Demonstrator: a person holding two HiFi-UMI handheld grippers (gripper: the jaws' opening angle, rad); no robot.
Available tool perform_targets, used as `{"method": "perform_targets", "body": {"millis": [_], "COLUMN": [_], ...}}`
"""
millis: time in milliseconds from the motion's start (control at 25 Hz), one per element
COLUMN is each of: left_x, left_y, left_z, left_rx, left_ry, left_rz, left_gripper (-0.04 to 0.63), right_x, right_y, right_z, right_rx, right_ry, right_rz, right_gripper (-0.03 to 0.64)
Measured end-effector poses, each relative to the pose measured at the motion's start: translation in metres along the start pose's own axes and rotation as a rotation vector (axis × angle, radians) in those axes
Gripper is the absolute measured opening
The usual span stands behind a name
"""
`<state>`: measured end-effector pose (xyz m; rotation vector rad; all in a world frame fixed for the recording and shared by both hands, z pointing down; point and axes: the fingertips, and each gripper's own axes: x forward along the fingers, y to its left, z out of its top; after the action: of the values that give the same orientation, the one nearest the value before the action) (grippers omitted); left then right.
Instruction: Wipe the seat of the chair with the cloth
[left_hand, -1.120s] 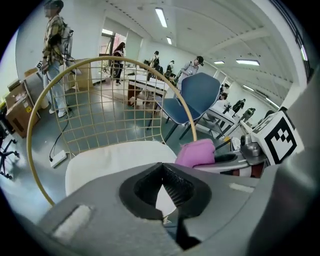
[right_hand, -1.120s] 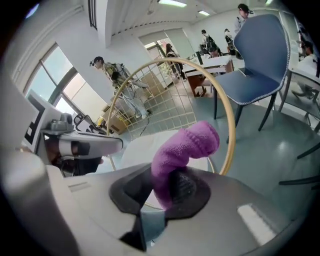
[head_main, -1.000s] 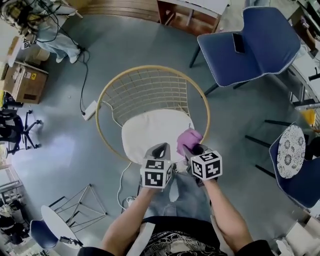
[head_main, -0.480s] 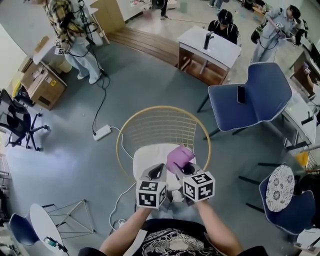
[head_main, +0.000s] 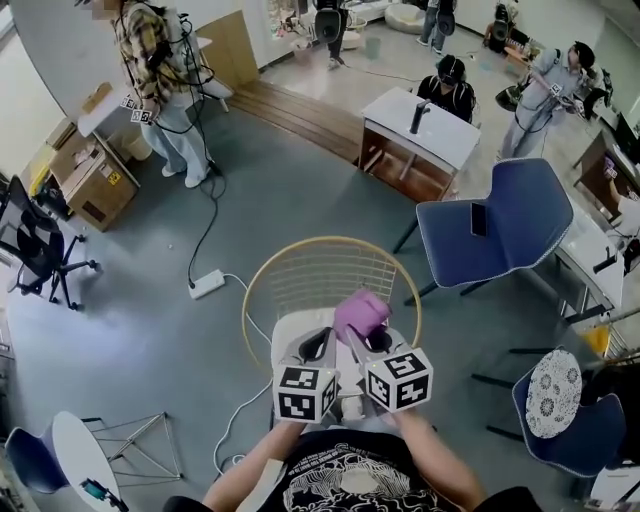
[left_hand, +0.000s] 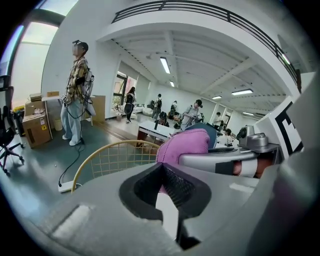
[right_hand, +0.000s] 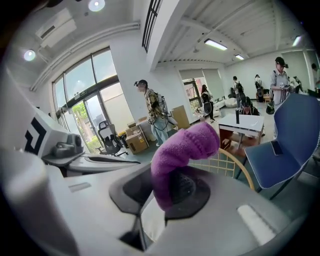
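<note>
The right gripper (head_main: 358, 338) clamps its fingers on the fuzzy purple cloth (head_main: 360, 312), whose length rises forward, tip curling above the wire chair's white cushioned seat (head_main: 296, 335). The left gripper (head_main: 322, 340) has its fingers closed, empty.

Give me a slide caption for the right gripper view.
Right gripper shut on the purple cloth, the wire-backed chair just beyond it.
</note>
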<state>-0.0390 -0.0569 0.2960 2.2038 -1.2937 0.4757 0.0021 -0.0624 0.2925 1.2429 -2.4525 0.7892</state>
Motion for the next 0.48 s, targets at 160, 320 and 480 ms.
{"method": "perform_targets", "body": {"millis": [160, 320, 480], "left_x": [-0.001, 0.003, 0.004], "left_y": [-0.001, -0.001, 0.003], "left_z": [0.010, 0.013, 0.016], "left_rx": [0.021, 0.030, 0.032], "left_ry": [-0.022, -0.019, -0.028], "left_rz": [0.008, 0.001, 0.004], "left_gripper": [-0.008, -0.008, -0.008], "right_x": [0.002, 0.007, 0.011], "right_y": [0.002, 0.003, 0.003], "right_z": [0.010, 0.013, 0.013], "right_rx": [-0.031, -0.035, -0.038], "right_ry": [-0.011, -0.013, -0.016], "right_rz": [-0.001, -0.001, -0.001], "right_gripper": [0.058, 0.058, 0.058]}}
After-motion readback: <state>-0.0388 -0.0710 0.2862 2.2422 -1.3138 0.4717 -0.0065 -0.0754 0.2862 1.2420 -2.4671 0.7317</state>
